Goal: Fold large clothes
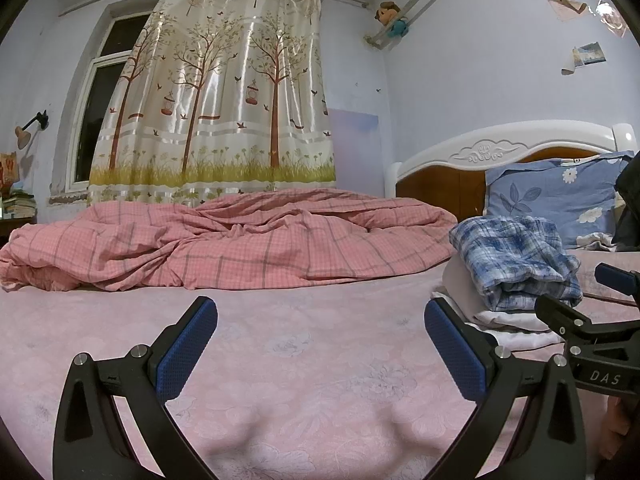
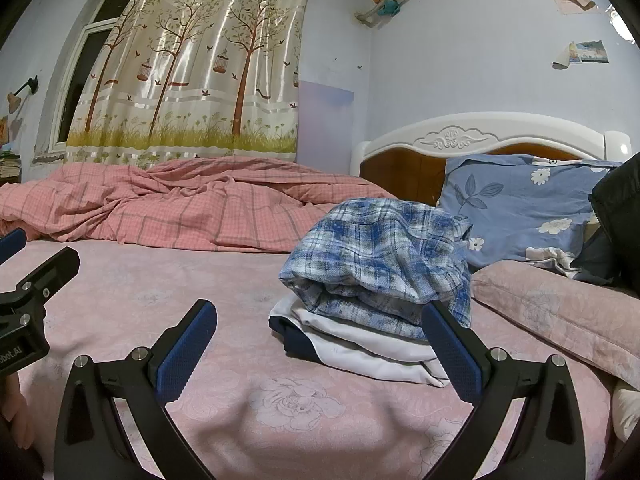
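A folded blue plaid shirt (image 2: 380, 256) lies on top of a stack of folded white and dark clothes (image 2: 360, 344) on the pink bed sheet (image 2: 280, 400). The stack also shows in the left wrist view (image 1: 516, 260) at the right. My right gripper (image 2: 320, 356) is open and empty, low over the sheet, its right finger just in front of the stack. My left gripper (image 1: 320, 352) is open and empty over bare sheet, left of the stack. The right gripper also shows at the right edge of the left wrist view (image 1: 580, 296).
A rumpled pink checked duvet (image 1: 224, 240) lies across the back of the bed. A blue flowered pillow (image 2: 520, 208) leans on the white headboard (image 2: 480, 136). A pink pillow (image 2: 560, 312) and dark clothing (image 2: 620, 216) lie at the right. A tree-print curtain (image 1: 216, 92) hangs behind.
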Available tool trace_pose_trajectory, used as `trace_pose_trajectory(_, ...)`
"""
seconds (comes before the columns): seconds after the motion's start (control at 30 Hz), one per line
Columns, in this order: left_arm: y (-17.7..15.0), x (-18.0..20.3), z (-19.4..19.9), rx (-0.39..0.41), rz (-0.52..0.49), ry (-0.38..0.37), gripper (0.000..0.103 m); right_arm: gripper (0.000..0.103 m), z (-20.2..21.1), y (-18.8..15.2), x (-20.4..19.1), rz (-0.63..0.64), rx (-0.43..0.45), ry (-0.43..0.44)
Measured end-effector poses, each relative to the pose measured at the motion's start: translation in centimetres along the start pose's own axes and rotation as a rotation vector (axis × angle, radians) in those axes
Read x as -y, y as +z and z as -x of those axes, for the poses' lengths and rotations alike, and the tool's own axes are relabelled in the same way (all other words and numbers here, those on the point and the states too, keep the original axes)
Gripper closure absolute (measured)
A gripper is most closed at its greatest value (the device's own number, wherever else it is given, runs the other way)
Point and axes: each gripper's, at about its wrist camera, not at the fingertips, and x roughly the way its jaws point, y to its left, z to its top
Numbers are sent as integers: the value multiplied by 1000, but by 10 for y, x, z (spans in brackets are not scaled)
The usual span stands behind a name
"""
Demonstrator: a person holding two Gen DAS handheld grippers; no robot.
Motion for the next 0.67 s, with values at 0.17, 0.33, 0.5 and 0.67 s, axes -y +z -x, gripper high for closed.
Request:
trace_pose_trajectory(0.17,1,-1,2,4,-6,-1,0,0,0,0,0,-1,0,0)
trace_pose_trajectory(0.33,1,-1,4,13,-5,1,0,0,0,0,0,0,1,0)
trace_pose_trajectory(0.5,1,-1,6,15,-14,-1,0,0,0,0,0,1,1,1)
trace_pose_trajectory(0.67,1,-1,6,16,-13,-1,0,0,0,0,0,1,0,1)
